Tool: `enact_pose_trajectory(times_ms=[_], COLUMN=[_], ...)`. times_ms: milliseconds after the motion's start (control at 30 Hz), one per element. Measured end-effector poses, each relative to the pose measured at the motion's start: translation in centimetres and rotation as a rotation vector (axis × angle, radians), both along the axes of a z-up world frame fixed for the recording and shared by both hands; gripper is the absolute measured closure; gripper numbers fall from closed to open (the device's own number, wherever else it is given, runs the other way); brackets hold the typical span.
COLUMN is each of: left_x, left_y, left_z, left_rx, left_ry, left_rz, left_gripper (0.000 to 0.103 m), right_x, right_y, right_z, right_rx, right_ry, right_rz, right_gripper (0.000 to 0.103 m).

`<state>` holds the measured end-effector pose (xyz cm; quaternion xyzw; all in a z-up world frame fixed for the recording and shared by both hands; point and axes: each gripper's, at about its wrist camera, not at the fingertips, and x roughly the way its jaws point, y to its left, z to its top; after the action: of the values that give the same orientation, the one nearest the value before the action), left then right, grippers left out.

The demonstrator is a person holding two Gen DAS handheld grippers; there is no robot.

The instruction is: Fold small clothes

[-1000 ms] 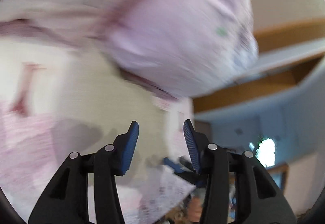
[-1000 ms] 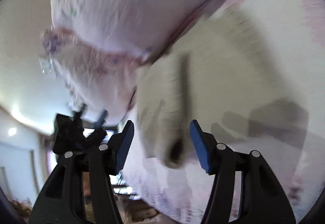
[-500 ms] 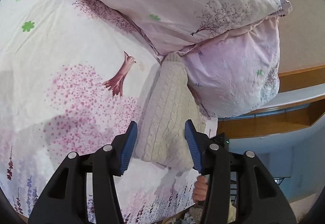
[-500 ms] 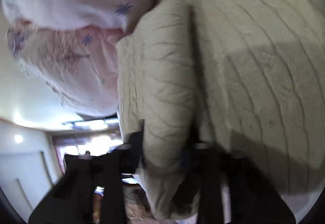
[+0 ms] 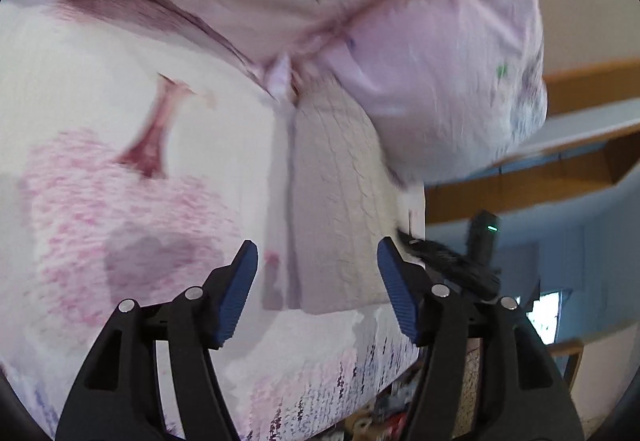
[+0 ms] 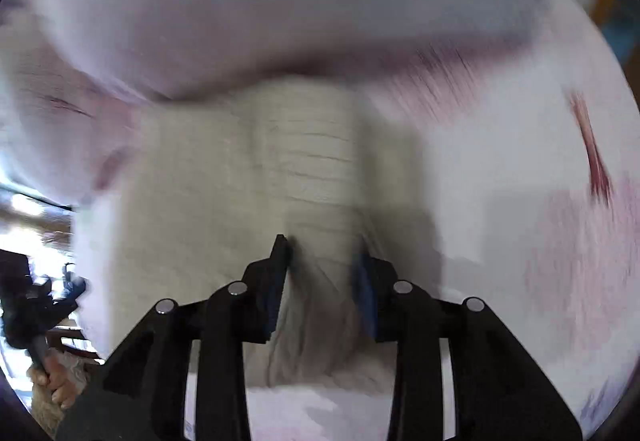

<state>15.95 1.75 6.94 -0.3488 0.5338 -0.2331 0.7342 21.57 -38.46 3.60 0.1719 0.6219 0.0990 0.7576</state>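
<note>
A cream cable-knit sweater (image 5: 336, 201) lies on the floral bedsheet (image 5: 120, 201), its far end against the pink pillows (image 5: 440, 89). My left gripper (image 5: 318, 281) is open and empty, just in front of the sweater's near edge. In the right wrist view my right gripper (image 6: 322, 281) is shut on a bunched fold of the sweater (image 6: 312, 161), which spreads out beyond the fingers. The right gripper also shows in the left wrist view (image 5: 452, 261) at the sweater's right edge. Both views are motion-blurred.
Stacked pink floral pillows (image 6: 280, 1) rise behind the sweater. The bed's edge (image 5: 360, 373) runs along the lower right, with a wooden shelf (image 5: 560, 165) and room beyond. The left gripper and a hand (image 6: 48, 321) show at the lower left of the right wrist view.
My right gripper has closed on a fold of the sweater and pulled back from it. My left gripper has moved closer to the sweater's near edge and stays open.
</note>
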Motion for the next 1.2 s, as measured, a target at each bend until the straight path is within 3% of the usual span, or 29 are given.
enact_pose_trajectory(times_ms=[33, 67, 100, 167, 333, 367, 533, 600, 633, 667, 700, 733, 767, 800, 867, 1000, 1100, 1167, 1200], left_x=[0.5, 1.2, 1.7, 3.2, 6.3, 6.8, 7.9, 7.7, 7.6, 7.2, 6.9, 6.5, 6.2, 5.8, 4.8, 1.7, 1.4, 0.9, 0.3], left_y=[-0.8, -1.9, -2.6, -4.5, -9.3, -10.0, -11.8, -13.3, -14.4, -16.3, -17.0, -17.3, -16.7, -15.9, -14.4, -9.9, -6.5, -3.6, -2.2], left_z=[-0.4, -0.8, -1.2, -1.9, -3.7, -4.2, -6.4, -6.7, -6.4, -6.1, -6.0, -5.8, -5.4, -5.0, -3.7, -0.2, -1.8, -2.9, -2.5], left_rx=[0.003, 0.000, -0.005, -0.018, 0.093, 0.099, 0.132, 0.167, 0.226, 0.345, 0.382, 0.409, 0.400, 0.377, 0.383, 0.499, 0.562, 0.508, 0.483], left_ry=[0.008, 0.017, 0.022, 0.037, 0.056, 0.064, 0.105, 0.079, 0.055, 0.021, 0.003, -0.015, -0.031, -0.043, -0.099, -0.240, -0.152, -0.061, -0.068], left_rz=[-0.018, -0.040, -0.052, -0.077, -0.172, -0.181, -0.177, -0.181, -0.194, -0.233, -0.251, -0.256, -0.244, -0.243, -0.273, -0.250, -0.232, -0.170, -0.125], left_gripper=[0.037, 0.036, 0.036, 0.034, 0.025, 0.019, 0.007, 0.002, 0.001, 0.002, 0.005, 0.015, 0.029, 0.035, 0.047, 0.045, 0.038, 0.035, 0.035], right_x=[-0.8, -1.6, -2.1, -3.1, -3.0, -2.8, -3.0, -3.1, -3.0, -3.0, -3.1, -3.0, -3.1, -3.5, -4.2, -4.4, -4.0, -4.9, -5.5], right_y=[-1.2, -2.7, -3.6, -5.6, -6.4, -6.0, -4.0, -3.5, -2.7, -1.5, -0.8, 0.0, 0.3, 0.5, 2.1, 8.9, 11.0, 10.2, 9.9], right_z=[-0.4, -0.3, -0.3, -0.4, -2.7, -3.2, -3.8, -3.6, -3.5, -3.1, -2.9, -3.1, -3.0, -2.7, -1.0, 0.8, -0.3, 0.7, 1.4], right_rx=[0.064, 0.148, 0.184, 0.247, 0.354, 0.383, 0.493, 0.478, 0.458, 0.429, 0.368, 0.322, 0.323, 0.352, 0.392, 0.351, 0.265, 0.279, 0.292], right_ry=[-0.003, -0.028, -0.044, -0.070, 0.021, 0.034, 0.023, 0.014, 0.007, -0.003, -0.003, 0.011, 0.013, -0.005, -0.055, -0.068, -0.023, -0.059, -0.085], right_rz=[-0.055, -0.126, -0.171, -0.264, -0.286, -0.285, -0.257, -0.244, -0.234, -0.223, -0.204, -0.195, -0.194, -0.196, -0.148, 0.049, 0.020, -0.067, -0.092], right_gripper=[0.068, 0.057, 0.038, 0.026, 0.024, 0.023, 0.009, 0.009, 0.009, 0.018, 0.054, 0.071, 0.075, 0.078, 0.080, 0.078, 0.063, 0.058, 0.056])
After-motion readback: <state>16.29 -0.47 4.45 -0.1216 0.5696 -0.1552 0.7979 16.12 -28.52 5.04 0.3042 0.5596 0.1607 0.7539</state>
